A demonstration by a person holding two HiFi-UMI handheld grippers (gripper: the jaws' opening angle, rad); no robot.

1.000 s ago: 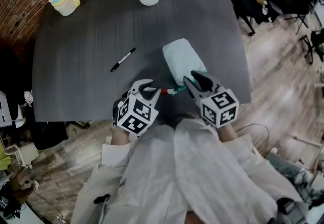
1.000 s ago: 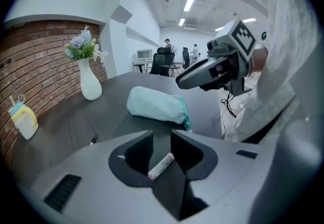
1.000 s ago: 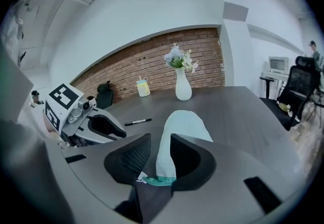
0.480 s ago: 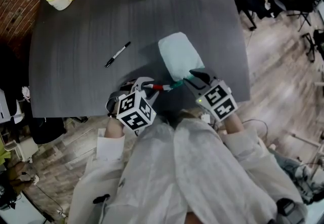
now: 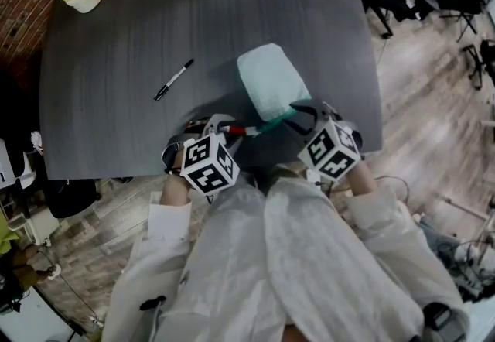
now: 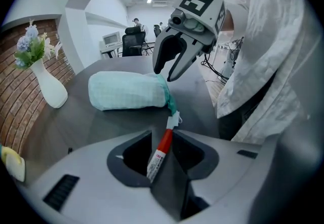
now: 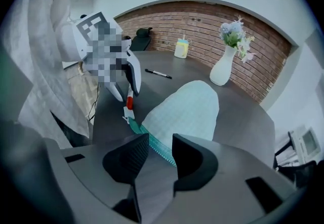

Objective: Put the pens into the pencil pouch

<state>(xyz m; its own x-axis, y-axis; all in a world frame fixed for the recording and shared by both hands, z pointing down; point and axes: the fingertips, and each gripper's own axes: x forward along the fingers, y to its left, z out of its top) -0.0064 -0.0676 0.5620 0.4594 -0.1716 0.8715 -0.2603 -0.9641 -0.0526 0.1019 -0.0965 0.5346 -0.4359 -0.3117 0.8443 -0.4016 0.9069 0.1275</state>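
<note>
Risk as I judge it: the red pen (image 6: 163, 144) lies loose between the left gripper's (image 6: 162, 137) jaws, which have just been opening. Its tip is only at the mouth of the pencil pouch (image 7: 187, 109), near the table (image 5: 108, 62) edge, so it could roll off. The right gripper's (image 7: 161, 142) jaws, also just opening, stand wide astride that mouth without pinching it, so it may sag shut; both grippers pitch steeply down, facing each other.
</note>
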